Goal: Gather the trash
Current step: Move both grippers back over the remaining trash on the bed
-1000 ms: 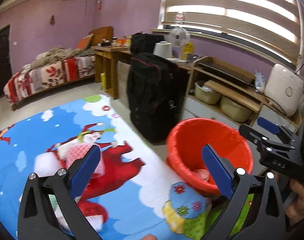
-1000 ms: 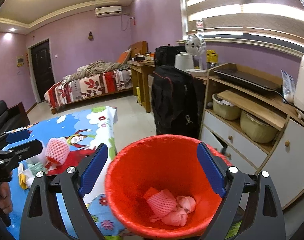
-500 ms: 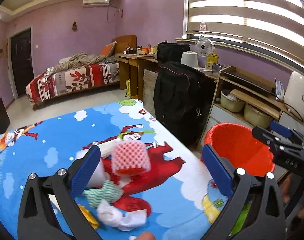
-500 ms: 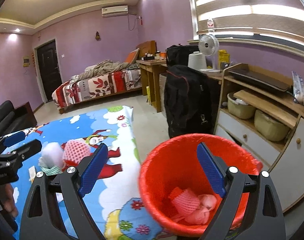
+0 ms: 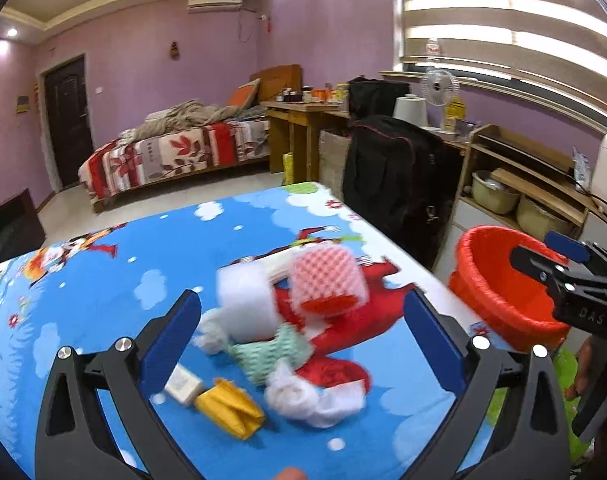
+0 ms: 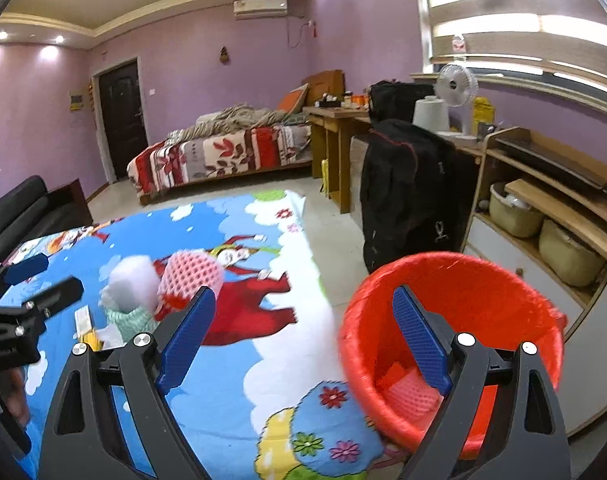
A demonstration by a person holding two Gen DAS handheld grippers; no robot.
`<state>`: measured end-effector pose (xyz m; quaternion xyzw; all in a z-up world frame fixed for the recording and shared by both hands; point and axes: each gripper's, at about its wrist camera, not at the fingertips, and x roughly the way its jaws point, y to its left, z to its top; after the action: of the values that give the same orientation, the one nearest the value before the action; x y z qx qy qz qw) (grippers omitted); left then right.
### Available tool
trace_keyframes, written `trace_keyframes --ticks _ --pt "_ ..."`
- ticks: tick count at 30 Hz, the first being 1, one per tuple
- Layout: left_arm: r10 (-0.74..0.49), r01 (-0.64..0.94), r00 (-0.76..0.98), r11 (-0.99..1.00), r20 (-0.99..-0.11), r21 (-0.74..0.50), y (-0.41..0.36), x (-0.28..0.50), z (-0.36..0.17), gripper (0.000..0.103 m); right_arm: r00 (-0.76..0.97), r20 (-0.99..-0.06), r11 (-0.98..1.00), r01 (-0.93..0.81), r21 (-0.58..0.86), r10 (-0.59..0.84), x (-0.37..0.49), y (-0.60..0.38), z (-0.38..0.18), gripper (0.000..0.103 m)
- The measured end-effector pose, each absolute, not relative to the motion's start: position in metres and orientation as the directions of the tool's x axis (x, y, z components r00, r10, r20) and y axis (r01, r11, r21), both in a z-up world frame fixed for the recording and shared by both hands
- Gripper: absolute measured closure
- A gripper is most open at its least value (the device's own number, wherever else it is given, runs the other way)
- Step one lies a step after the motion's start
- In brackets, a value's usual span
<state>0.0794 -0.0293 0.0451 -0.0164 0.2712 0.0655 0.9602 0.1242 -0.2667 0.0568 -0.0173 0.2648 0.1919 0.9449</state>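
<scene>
Trash (image 5: 287, 340) lies heaped at centre frame between my left gripper's (image 5: 299, 340) spread, empty jaws, so I'd drop straight onto one piece, my right gripper (image 6: 303, 336) gaping empty by the bin (image 6: 503, 280).

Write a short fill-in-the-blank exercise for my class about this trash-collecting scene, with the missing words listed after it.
1. The bin beside the table is coloured ____.
2. The pink foam net lies on the ____, not in the bin.
3. The jaws of the left gripper stand ____, with nothing between them.
4. The folded yellow scrap lies nearest the ____ gripper.

Missing words: red; tablecloth; open; left
</scene>
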Motion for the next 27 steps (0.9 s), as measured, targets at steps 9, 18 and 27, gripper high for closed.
trace_keyframes --ticks 9,18,27 --pt "0.146 -0.203 0.81 0.978 -0.568 -0.039 0.008 0.066 0.023 0.005 0.712 -0.538 0.875 -0.472 0.111 0.452 0.116 -0.236 0.037 0.018" --pt "0.116 -0.223 0.763 0.97 -0.636 -0.091 0.03 0.064 -0.003 0.029 0.669 -0.555 0.848 -0.512 0.138 0.494 0.112 -0.221 0.025 0.018" --pt "0.052 -0.226 0.695 0.963 -0.717 -0.148 0.04 0.073 -0.033 0.048 0.646 -0.576 0.836 -0.533 0.129 0.501 0.11 -0.215 0.017 0.018"
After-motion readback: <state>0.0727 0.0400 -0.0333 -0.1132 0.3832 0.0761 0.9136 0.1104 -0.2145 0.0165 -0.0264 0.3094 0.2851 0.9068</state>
